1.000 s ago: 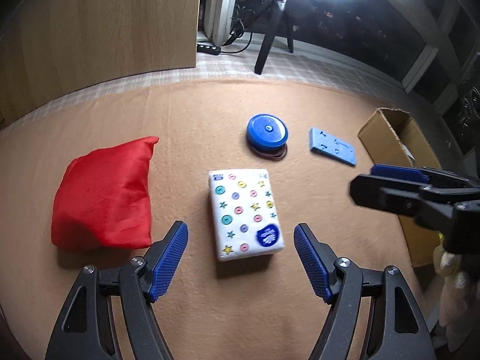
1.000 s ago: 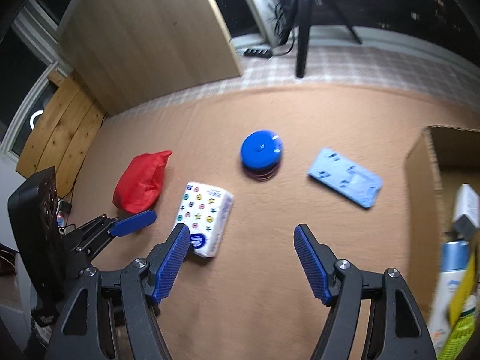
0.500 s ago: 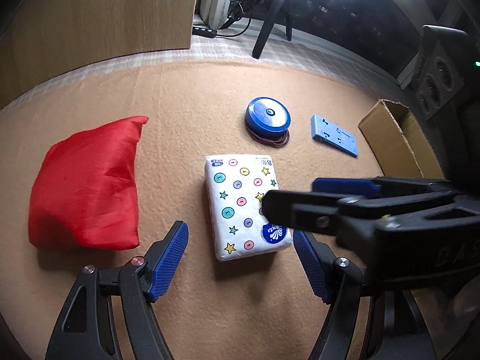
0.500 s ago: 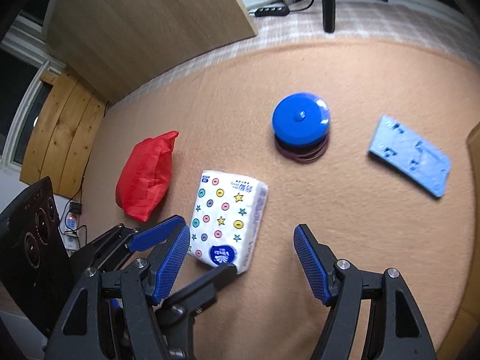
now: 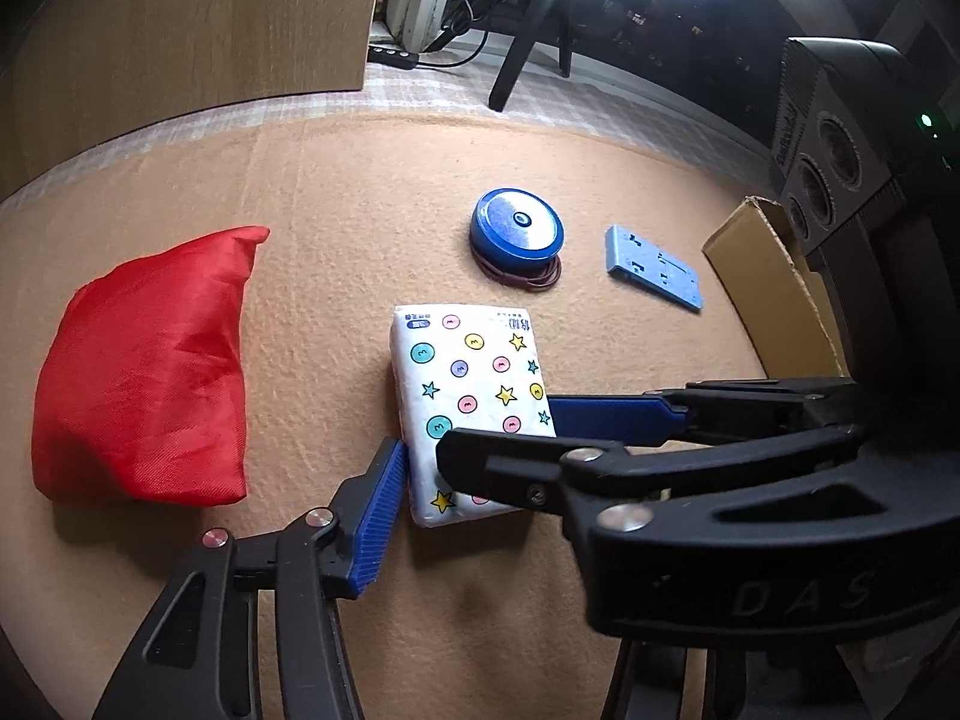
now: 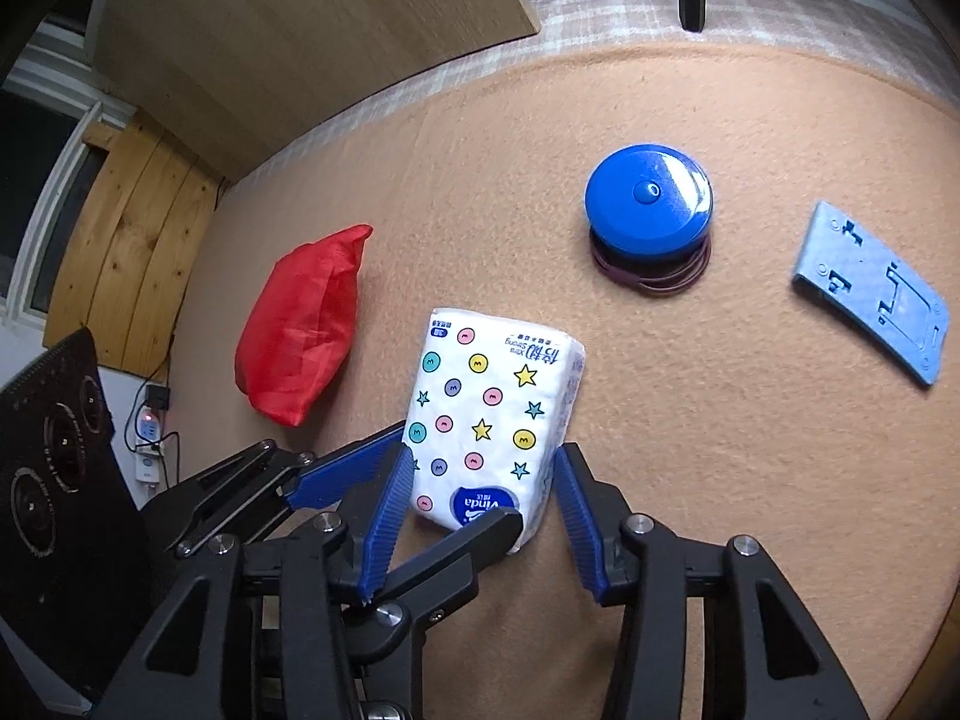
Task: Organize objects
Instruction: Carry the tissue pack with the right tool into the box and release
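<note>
Two wrist fisheyes, both looking steeply down at close range

We looked from the left tongs point(image 5: 474, 480) forward and down over the tan counter point(image 5: 336, 228), and from the right tongs point(image 6: 480, 516) down at the same patch from its other side. Both views shared the tissue pack point(image 5: 468, 384), red bag point(image 6: 306, 324), blue round tin point(image 6: 648, 204) and blue plate point(image 5: 654, 267), and each showed the other tongs.

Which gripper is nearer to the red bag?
Left. The left gripper is beside the red bag; the right gripper lies beyond it, farther off. Both have just been closing, with the tissue pack between their jaws.
</note>
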`<state>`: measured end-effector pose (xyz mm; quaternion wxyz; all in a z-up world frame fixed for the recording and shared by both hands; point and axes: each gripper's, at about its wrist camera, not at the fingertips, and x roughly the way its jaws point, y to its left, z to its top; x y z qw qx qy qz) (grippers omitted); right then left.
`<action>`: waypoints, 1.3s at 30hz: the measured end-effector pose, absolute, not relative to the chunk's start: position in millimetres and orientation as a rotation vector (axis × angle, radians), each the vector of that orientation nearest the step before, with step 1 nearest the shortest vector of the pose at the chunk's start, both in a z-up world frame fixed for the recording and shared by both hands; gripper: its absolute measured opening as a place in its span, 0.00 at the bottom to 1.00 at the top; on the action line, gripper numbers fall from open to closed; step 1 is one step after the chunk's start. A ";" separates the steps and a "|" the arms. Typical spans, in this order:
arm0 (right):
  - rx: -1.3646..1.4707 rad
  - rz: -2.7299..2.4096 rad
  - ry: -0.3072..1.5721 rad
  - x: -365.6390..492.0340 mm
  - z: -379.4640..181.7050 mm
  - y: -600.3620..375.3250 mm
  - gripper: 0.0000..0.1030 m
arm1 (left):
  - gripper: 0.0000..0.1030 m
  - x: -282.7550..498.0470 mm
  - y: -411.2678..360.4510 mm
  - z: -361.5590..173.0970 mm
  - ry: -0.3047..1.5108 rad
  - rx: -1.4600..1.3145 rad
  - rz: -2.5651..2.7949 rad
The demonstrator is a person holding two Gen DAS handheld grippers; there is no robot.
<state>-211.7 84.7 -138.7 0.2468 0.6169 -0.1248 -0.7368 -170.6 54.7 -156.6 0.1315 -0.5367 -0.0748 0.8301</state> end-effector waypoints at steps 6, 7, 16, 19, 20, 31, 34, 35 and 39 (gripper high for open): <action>1.657 -2.044 -0.343 -206.6 -127.7 96.8 0.43 | 0.48 -167.6 61.1 -148.9 -0.211 -1.540 2.421; 1.649 -2.052 -0.340 -205.5 -124.3 99.3 0.43 | 0.48 -166.9 64.4 -145.5 -0.206 -1.529 2.425; 1.567 -2.166 -0.348 -189.0 -85.9 150.2 0.43 | 0.48 -162.9 112.1 -110.4 -0.142 -1.419 2.421; 1.548 -2.210 -0.350 -181.6 -74.2 174.9 0.43 | 0.48 -161.3 136.0 -99.1 -0.112 -1.377 2.404; 1.542 -2.224 -0.351 -179.0 -70.6 183.8 0.43 | 0.48 -160.9 143.5 -96.5 -0.105 -1.365 2.398; 1.503 -2.371 -0.457 -150.6 -50.7 281.8 0.43 | 0.48 -157.9 246.7 -72.6 -0.028 -1.256 2.290; 1.502 -2.409 -0.475 -146.1 -49.2 307.7 0.43 | 0.48 -159.2 275.2 -71.9 -0.009 -1.239 2.260; 1.503 -2.422 -0.484 -144.2 -49.3 318.2 0.43 | 0.48 -159.1 283.2 -71.9 -0.006 -1.236 2.252; 1.509 -2.453 -0.512 -141.5 -51.0 345.0 0.43 | 0.48 -162.3 317.2 -73.7 0.011 -1.227 2.221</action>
